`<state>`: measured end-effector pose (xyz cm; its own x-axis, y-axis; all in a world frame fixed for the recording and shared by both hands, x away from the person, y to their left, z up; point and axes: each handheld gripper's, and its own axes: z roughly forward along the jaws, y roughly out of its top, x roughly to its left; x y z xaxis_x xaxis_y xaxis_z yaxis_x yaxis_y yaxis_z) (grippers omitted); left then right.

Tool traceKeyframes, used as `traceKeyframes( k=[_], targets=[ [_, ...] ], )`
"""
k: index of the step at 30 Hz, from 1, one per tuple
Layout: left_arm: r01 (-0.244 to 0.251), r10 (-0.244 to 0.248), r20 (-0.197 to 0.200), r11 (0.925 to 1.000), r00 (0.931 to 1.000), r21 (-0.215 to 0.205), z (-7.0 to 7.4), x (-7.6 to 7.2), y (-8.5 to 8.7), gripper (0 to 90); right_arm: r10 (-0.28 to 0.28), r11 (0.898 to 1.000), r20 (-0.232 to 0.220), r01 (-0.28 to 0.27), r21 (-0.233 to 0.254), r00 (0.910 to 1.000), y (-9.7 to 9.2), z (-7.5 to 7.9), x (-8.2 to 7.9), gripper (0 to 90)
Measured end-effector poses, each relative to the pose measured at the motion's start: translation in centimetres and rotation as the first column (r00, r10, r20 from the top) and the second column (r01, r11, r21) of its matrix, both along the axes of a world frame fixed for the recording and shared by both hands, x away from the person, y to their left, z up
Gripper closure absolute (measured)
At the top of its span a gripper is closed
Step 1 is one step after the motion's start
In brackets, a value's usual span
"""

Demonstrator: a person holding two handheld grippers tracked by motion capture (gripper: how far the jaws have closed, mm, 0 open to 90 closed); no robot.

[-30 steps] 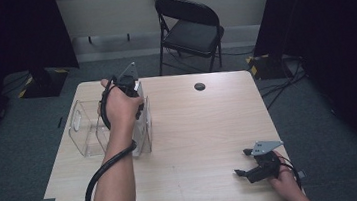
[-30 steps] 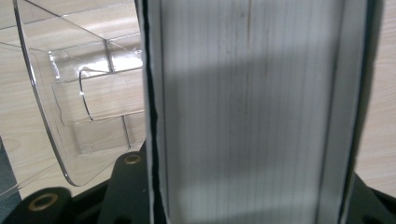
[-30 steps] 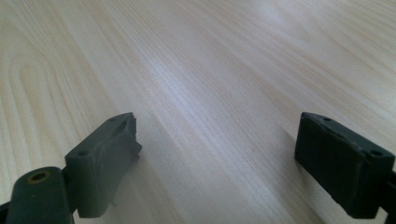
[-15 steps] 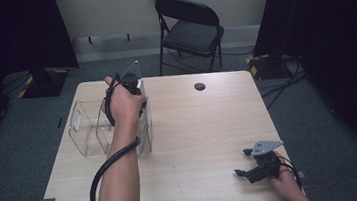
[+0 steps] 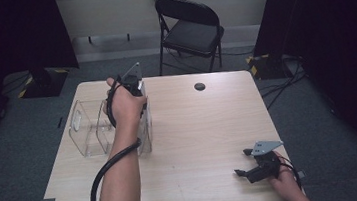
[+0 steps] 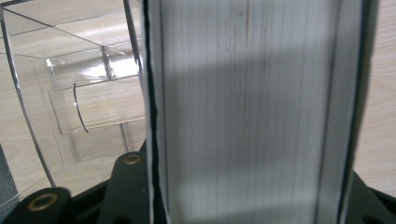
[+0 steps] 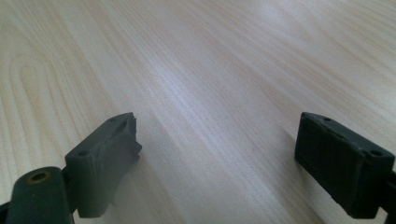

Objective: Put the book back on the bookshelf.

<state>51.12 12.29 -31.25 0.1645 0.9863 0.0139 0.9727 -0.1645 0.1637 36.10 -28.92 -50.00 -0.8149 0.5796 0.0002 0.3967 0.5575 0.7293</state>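
Note:
A thick white-edged book (image 6: pixel 247 116) stands on end between the jaws of my left gripper (image 5: pixel 140 109), which is shut on it and points down from the hand. In the high view the book (image 5: pixel 146 134) hangs at the right side of a clear plastic divided bin (image 5: pixel 87 132); the hand hides the jaws there. The left gripper view has the bin's clear walls (image 6: pixel 70 107) just left of the book. My right gripper (image 5: pixel 243 162) rests on the wooden table (image 5: pixel 199 128) near the front right corner, open, with bare wood between its pads (image 7: pixel 217 154).
A small black round disc (image 5: pixel 199 86) lies near the table's far edge. A black folding chair (image 5: pixel 191 26) stands beyond the table. Cables trail from both grippers, and more cables lie on the floor at the right.
The left hand with the book has shifted only slightly over the bin. The right gripper has stayed where it was.

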Motion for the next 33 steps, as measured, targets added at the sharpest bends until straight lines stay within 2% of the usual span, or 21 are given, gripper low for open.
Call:
traceKeyframes(
  k=[7, 12, 13, 18, 23, 25, 28, 33],
  targets=[
    [-0.007, 0.007, 0.001, 1.0000, 1.0000, -0.006, 0.0, -0.1, 0.2, 52.4, 0.000, 1.000, 0.000, 0.000, 0.000, 1.0000, 0.0, 0.0, 0.0, 12.2],
    [-0.003, 0.003, 0.017, 1.0000, 0.9999, -0.009, 0.0, -0.2, 0.4, 51.8, 0.000, 1.000, 0.000, 0.000, 0.000, 1.0000, 0.0, 0.0, 0.0, 12.2],
    [-0.005, 0.005, 0.030, 0.9999, 0.9995, -0.016, 0.0, -0.3, 0.4, 51.4, 0.000, 1.000, 0.000, 0.000, 0.000, 1.0000, 0.0, 0.0, 0.0, 12.2],
    [-0.009, 0.010, 0.034, 0.9995, 0.9994, -0.031, 0.1, -0.6, 0.6, 50.3, 0.000, 1.000, 0.000, 0.000, 0.000, 1.0000, 0.0, 0.0, 0.0, 12.2],
    [-0.006, 0.007, 0.045, 0.9996, 0.9989, -0.026, 0.0, -0.9, 0.6, 49.0, 0.000, 1.000, 0.000, 0.000, 0.000, 1.0000, 0.0, 0.0, 0.0, 12.2],
    [0.000, 0.001, 0.029, 0.9995, 0.9996, -0.032, 0.0, -1.0, 0.7, 48.9, 0.000, 1.000, 0.000, 0.000, 0.000, 1.0000, 0.0, 0.0, 0.0, 12.2],
    [-0.004, 0.005, 0.042, 0.9995, 0.9991, -0.031, 0.1, -1.2, 0.8, 48.4, 0.000, 1.000, 0.000, 0.000, 0.000, 1.0000, 0.0, 0.0, 0.0, 12.2],
    [0.003, -0.002, 0.034, 0.9985, 0.9994, -0.054, 0.2, -1.7, 1.0, 47.2, 0.000, 1.000, 0.000, 0.000, 0.000, 1.0000, 0.0, 0.0, 0.0, 12.2]
  ],
)
